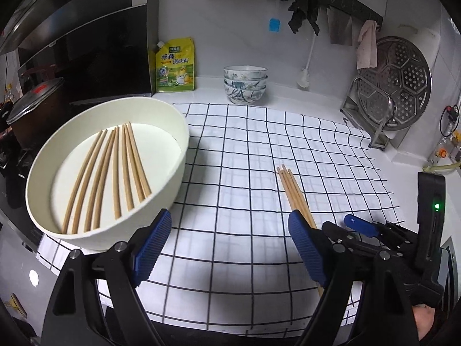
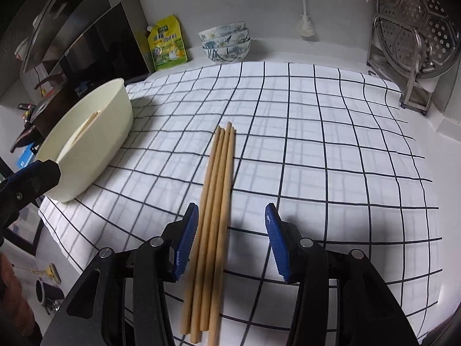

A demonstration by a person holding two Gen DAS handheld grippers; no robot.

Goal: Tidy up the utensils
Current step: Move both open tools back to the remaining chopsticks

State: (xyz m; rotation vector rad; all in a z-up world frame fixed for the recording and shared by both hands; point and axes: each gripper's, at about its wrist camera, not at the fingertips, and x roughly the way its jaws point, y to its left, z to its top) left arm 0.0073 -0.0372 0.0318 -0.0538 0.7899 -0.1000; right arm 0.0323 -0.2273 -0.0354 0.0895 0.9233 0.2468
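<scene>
Blue ribbed fingers [image 1: 152, 248] of the left gripper [image 1: 230, 248] stand wide apart over the white cloth with a black grid [image 1: 245, 173], with nothing between them. Just beyond the left finger sits the round cream-white tub [image 1: 178, 155], and several loose wooden chopsticks [image 1: 109, 173] lie fanned inside it. Past the right finger lies a small bundle of wooden chopsticks [image 1: 291, 187], with the right gripper [image 1: 360, 227] beside it. Far ahead, by the white wall, stand stacked patterned bowls [image 1: 245, 85], a yellow seasoning pouch [image 1: 174, 66] and a perforated steel steamer tray [image 1: 394, 83].

From the right wrist, the right gripper [image 2: 232, 242] is open too; the bundle [image 2: 216, 201] lies on the cloth [image 2: 317, 144] between its fingers, closer to the left finger [image 2: 185, 242], and I cannot tell whether it touches it. The tub [image 2: 95, 144] is ahead to the left.
</scene>
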